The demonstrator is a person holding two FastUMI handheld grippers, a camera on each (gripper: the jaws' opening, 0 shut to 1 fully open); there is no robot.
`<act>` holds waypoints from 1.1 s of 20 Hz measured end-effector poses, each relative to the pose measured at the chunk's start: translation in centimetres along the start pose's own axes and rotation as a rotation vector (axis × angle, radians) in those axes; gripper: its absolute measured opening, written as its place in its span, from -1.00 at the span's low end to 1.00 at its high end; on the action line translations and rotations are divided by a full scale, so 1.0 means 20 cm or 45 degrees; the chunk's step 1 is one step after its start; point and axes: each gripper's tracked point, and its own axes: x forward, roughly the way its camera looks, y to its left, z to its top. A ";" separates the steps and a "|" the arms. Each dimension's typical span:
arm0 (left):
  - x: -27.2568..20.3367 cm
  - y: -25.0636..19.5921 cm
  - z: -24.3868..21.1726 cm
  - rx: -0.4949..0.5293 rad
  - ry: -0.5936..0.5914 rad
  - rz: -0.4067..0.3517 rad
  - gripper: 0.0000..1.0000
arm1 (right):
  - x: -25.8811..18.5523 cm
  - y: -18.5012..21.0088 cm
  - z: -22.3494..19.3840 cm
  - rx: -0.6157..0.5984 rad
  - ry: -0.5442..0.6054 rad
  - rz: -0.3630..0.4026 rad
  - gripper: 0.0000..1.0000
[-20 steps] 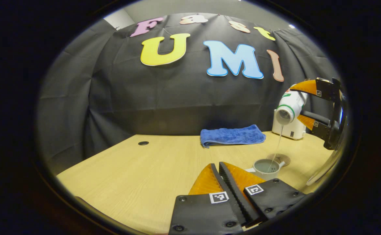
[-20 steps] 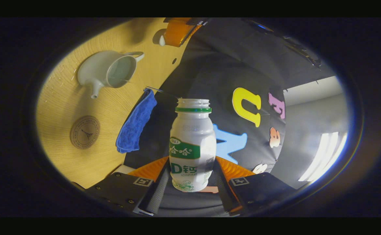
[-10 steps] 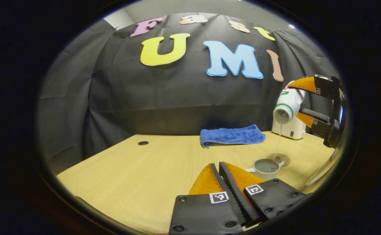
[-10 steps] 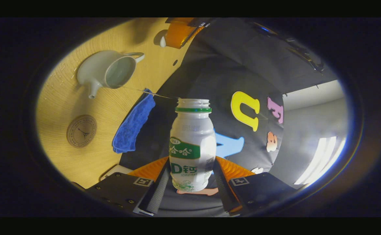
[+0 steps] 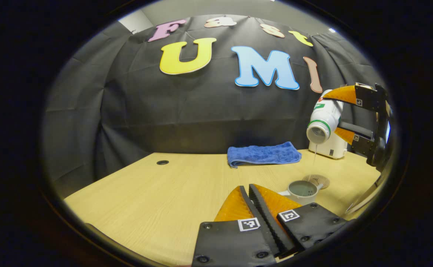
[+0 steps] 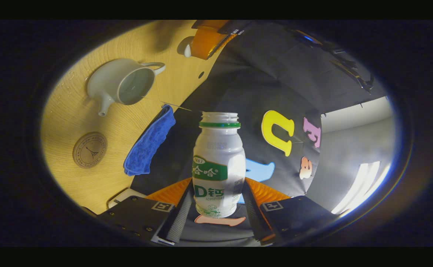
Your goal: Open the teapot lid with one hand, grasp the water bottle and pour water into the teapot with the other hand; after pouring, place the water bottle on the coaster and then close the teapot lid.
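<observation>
Step in hand: pouring; judged near its end, since only a thin thread of water falls from the bottle mouth.
Right gripper (image 6: 218, 207): its fingers are closed on the lower body of the white plastic water bottle with a green neck ring and green label (image 6: 218, 163), one on each side.
Bottle position: held high in the air, tipped mouth-down above and slightly behind the teapot; also seen far right in the left gripper view (image 5: 322, 120).
Teapot: a pale grey-white ceramic teapot with a loop handle and short spout (image 6: 121, 85), lid off, standing on the light wooden tabletop (image 5: 157, 196); water shows inside.
Doing it well: keep the mouth over the opening until dripping stops, then right the bottle slowly before moving sideways.
Next target: the round brown coaster (image 6: 89, 150), near the teapot on the spout side.
Left gripper (image 5: 251, 198): fingers look nearly together; in the right gripper view they pinch a small white piece (image 6: 187, 50), probably the lid.
Nearby: a folded blue towel (image 5: 262, 154).
</observation>
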 end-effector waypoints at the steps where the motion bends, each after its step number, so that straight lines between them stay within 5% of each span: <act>1: 0.00 0.00 0.00 -0.001 0.000 0.000 -0.87 | 0.00 -0.01 0.01 -0.008 -0.005 -0.003 0.41; 7: 0.00 0.00 -0.01 -0.005 -0.003 -0.001 -0.87 | 0.03 -0.03 0.01 -0.041 -0.020 -0.019 0.42; 8: 0.00 0.00 0.00 -0.005 -0.002 -0.001 1.00 | 0.03 -0.04 0.01 -0.047 -0.024 -0.025 0.41; 11: 0.00 0.00 0.00 -0.005 -0.003 -0.002 1.00 | 0.03 -0.05 0.02 -0.066 -0.032 -0.038 0.41; 12: -0.01 0.00 0.00 -0.006 -0.003 -0.002 -0.87 | 0.03 -0.06 0.02 -0.069 -0.034 -0.042 0.41; 13: -0.01 0.00 0.00 -0.006 -0.004 -0.001 1.00 | 0.04 -0.06 0.02 -0.074 -0.034 -0.043 0.41; 16: -0.01 0.00 0.00 -0.011 -0.005 -0.002 1.00 | 0.03 -0.05 0.02 -0.051 -0.028 -0.033 0.41; 17: 0.00 0.00 -0.01 -0.012 -0.006 -0.004 -0.87 | 0.03 -0.04 0.02 -0.018 -0.022 -0.017 0.42; 22: 0.00 -0.01 0.00 -0.009 -0.011 -0.018 -0.87 | 0.01 0.05 0.02 0.256 0.035 0.078 0.42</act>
